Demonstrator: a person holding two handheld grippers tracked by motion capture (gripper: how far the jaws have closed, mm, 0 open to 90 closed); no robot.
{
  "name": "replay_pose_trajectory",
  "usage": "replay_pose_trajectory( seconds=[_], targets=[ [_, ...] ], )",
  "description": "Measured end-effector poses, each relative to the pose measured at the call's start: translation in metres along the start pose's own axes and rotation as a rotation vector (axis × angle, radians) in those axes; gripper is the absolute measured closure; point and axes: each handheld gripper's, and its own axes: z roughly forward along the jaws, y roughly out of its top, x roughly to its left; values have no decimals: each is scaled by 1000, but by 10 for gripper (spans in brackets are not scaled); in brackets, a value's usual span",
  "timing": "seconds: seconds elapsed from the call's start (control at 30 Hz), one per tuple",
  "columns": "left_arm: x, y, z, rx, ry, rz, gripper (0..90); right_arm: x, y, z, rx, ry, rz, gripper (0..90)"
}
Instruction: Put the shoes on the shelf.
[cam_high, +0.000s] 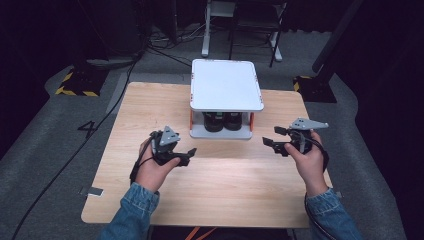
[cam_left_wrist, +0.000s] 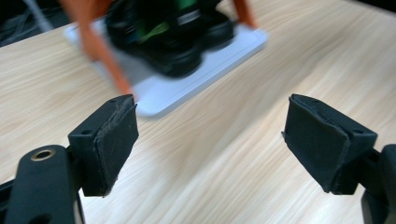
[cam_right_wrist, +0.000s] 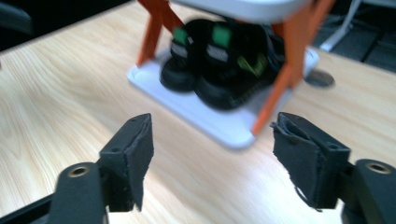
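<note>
A white two-level rack (cam_high: 226, 85) with orange posts stands at the table's far middle. A pair of black shoes (cam_high: 222, 121) sits on its lower shelf. My left gripper (cam_high: 187, 156) hovers in front of the rack's left corner, jaws open with nothing between them. My right gripper (cam_high: 273, 137) hovers to the rack's right, also open and empty. In the left gripper view the left gripper (cam_left_wrist: 210, 121) stands open over bare wood, with the shoes (cam_left_wrist: 177, 37) and the rack's base (cam_left_wrist: 173, 91) blurred beyond. In the right gripper view the right gripper (cam_right_wrist: 212, 140) faces the shoes (cam_right_wrist: 219, 70) and base (cam_right_wrist: 205, 119).
The wooden table (cam_high: 225, 185) has bare surface in front of the rack and on both sides. Cables (cam_high: 75, 150) run over the grey floor at the left. A white stand's legs (cam_high: 240, 45) and black bases with yellow-black tape (cam_high: 77, 85) lie behind the table.
</note>
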Motion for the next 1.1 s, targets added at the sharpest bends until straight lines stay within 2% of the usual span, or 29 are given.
replay_pose_trajectory(
  seconds=[0.07, 0.1, 0.17, 0.2, 0.27, 0.33, 0.4, 0.47, 0.57, 0.63, 0.73, 0.8, 0.9, 0.93, 1.03, 1.1],
  targets=[
    [9, -10, -7, 22, 22, -21, 183, -7, -8, -6, 65, 15, -43, 214],
    [14, -14, -11, 34, 32, -24, 183, -9, -13, -8, 87, 26, -46, 167],
    [21, -22, -16, 55, 51, -35, 183, -14, -21, -10, 88, 46, -32, 155],
    [26, -26, -19, 76, 57, -27, 182, -16, -25, -11, 88, 45, -26, 154],
    [33, -34, -22, 96, 61, -31, 180, -21, -33, -12, 99, 26, -15, 154],
    [40, -40, -24, 110, 70, -53, 166, -27, -42, -12, 110, 0, 1, 154],
    [44, -47, -22, 148, 67, -93, 162, -32, -50, -12, 121, -20, 20, 155],
    [48, -54, -18, 187, 81, -106, 162, -37, -59, -9, 143, -28, 30, 155],
    [56, -66, -8, 207, 105, -153, 163, -44, -72, -4, 198, -34, 32, 155],
    [60, -72, -3, 229, 108, -173, 163, -48, -79, 0, 203, -38, 49, 156],
    [64, -79, 1, 249, 110, -169, 163, -53, -89, 7, 198, -50, 80, 157],
    [66, -81, 4, 275, 134, -178, 163, -56, -94, 11, 187, -66, 93, 159],
    [69, -85, 8, 304, 154, -161, 163, -57, -99, 17, 186, -86, 79, 158],
    [70, -86, 9, 293, 149, -164, 143, -57, -101, 18, 193, -84, 70, 154],
    [74, -92, 9, 244, 121, -135, 123, -57, -103, 22, 196, -79, 55, 153],
    [77, -95, 9, 214, 108, -116, 94, -57, -106, 25, 231, -95, 39, 143]
  ],
)
